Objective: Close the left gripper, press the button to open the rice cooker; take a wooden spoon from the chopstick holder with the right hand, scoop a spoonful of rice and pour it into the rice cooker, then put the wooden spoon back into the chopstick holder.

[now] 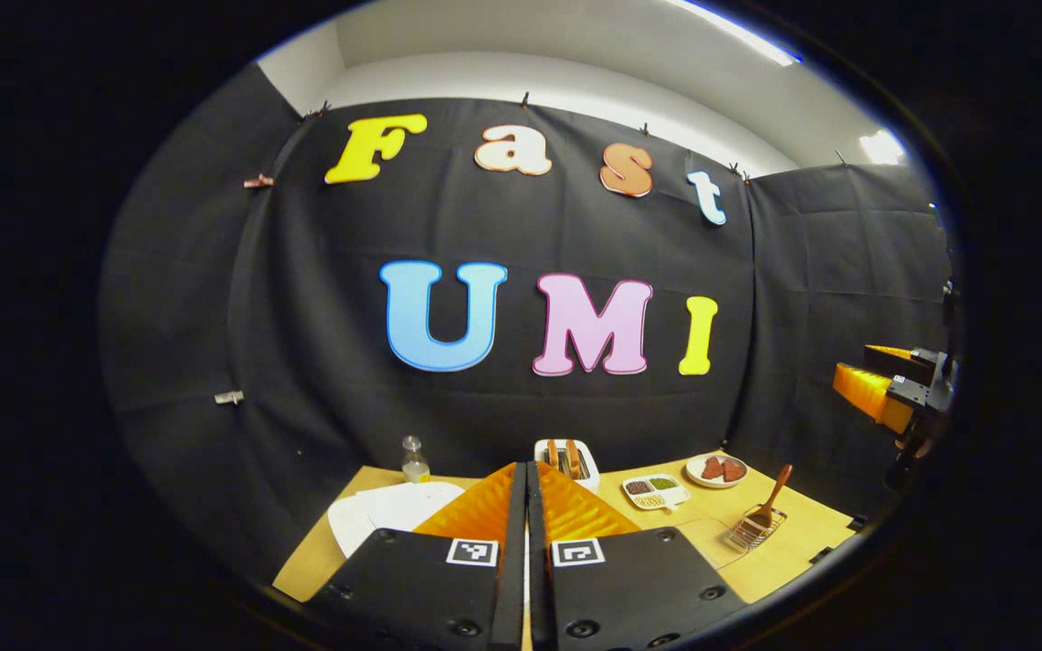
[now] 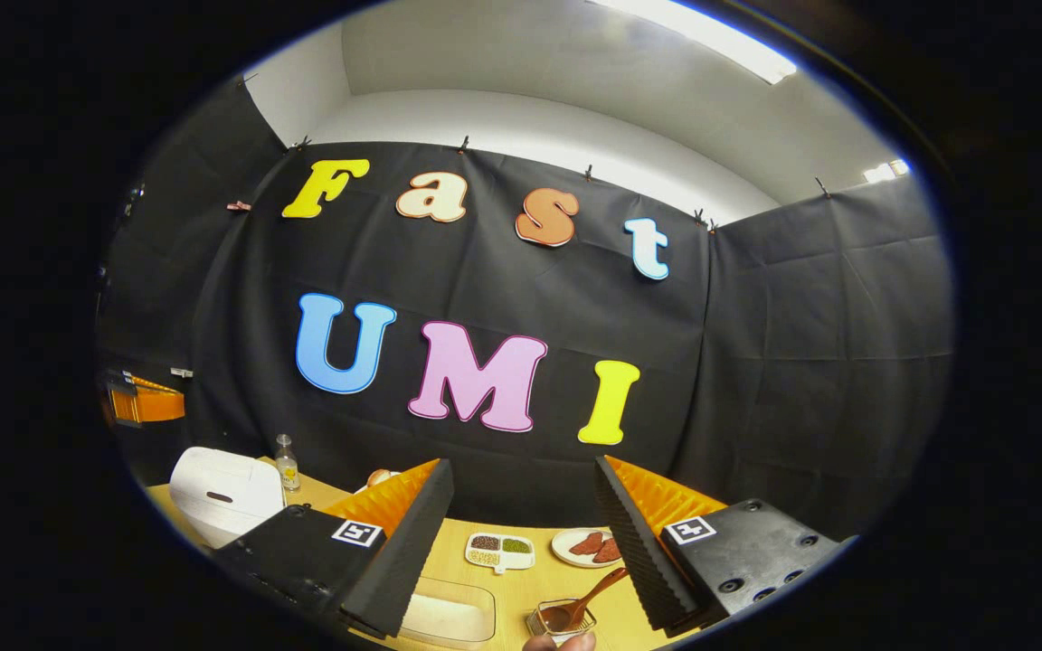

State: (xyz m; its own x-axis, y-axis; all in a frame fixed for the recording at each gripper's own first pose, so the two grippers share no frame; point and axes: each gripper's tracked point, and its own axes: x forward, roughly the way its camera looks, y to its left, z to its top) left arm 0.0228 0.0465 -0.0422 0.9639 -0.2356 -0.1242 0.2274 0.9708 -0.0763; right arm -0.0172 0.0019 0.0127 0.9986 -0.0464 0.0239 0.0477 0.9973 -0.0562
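Firstly, in the left gripper view, the left gripper [image 1: 527, 488] is seen fully closed on nothing above the rice cooker [image 1: 394, 515]; the wooden spoon [image 1: 770, 502] stands in its holder [image 1: 754, 532] at right. In the right gripper view, the right gripper [image 2: 525, 515] is held wide open above the spoon.

rice cooker [image 1: 392, 517] half-hidden, tray contents [image 2: 500, 545] — too small
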